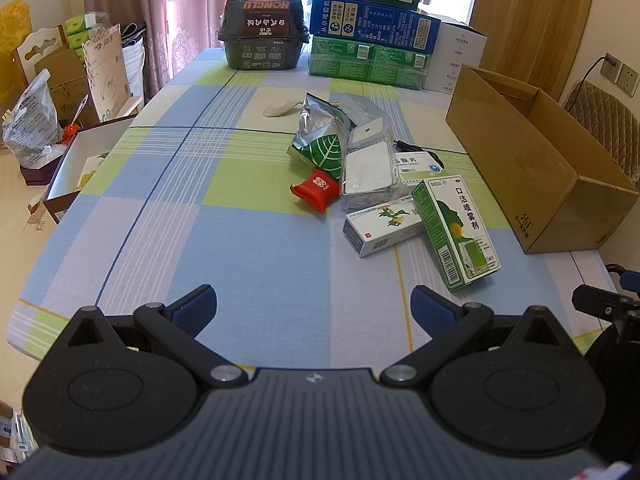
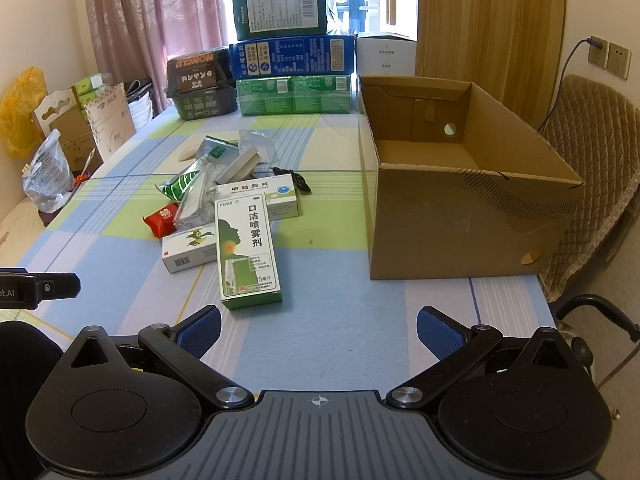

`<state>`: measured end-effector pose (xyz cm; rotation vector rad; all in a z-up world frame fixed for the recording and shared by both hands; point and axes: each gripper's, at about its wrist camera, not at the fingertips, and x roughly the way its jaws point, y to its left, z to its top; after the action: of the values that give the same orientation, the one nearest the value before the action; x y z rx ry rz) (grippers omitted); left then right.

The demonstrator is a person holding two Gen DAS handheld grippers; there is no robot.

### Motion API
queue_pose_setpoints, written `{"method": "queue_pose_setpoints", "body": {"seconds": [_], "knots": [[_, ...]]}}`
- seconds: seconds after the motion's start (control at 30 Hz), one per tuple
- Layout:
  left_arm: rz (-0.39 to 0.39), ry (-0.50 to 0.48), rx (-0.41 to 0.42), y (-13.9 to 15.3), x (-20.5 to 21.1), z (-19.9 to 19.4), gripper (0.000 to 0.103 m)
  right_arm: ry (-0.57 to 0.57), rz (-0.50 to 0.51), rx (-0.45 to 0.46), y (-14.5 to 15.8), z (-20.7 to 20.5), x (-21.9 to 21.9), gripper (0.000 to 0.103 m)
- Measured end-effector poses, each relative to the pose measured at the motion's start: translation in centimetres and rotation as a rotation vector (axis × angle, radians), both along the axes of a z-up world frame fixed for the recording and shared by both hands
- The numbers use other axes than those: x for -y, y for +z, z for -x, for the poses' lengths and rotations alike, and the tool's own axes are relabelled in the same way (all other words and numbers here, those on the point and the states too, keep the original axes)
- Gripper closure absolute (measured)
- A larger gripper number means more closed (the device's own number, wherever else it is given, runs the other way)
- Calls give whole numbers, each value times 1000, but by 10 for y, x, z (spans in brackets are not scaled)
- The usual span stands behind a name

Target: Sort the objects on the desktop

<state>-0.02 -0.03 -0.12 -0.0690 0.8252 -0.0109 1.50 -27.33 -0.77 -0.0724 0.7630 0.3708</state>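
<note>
A pile of small items lies mid-table: a green spray box [image 1: 456, 232] [image 2: 246, 248], a white medicine box [image 1: 382, 228] [image 2: 188, 254], a red packet [image 1: 316, 190] [image 2: 162, 218], a silver-green foil bag [image 1: 320, 136] [image 2: 180, 182], a clear plastic pack [image 1: 368, 160] and another white tablet box [image 2: 264, 196]. An open cardboard box [image 1: 536, 168] [image 2: 460, 208] stands to the right, empty inside. My left gripper [image 1: 314, 308] is open and empty, near the front edge, short of the pile. My right gripper [image 2: 318, 330] is open and empty, just in front of the spray box.
Stacked green and blue cartons [image 1: 372, 28] [image 2: 292, 64] and a black food container [image 1: 262, 36] [image 2: 202, 84] stand at the table's far end. A white spoon [image 1: 276, 110] lies behind the pile. A padded chair [image 2: 592, 168] is right of the table; bags and boxes [image 1: 60, 92] lie left.
</note>
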Motion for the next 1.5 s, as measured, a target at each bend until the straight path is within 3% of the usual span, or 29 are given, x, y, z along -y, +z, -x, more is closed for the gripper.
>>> {"method": "queue_pose_setpoints", "body": {"seconds": [1.0,1.03,1.5], "knots": [[8,9,-5,-3,4,0,1,2,5,-1,-1,0,-2,2],[6,114,-5,-3,4,0,1,2,5,-1,0,-1,-3,2],[14,116,-12,-1,4,2,1,29,13,-11,-2,0,-8,2]]}}
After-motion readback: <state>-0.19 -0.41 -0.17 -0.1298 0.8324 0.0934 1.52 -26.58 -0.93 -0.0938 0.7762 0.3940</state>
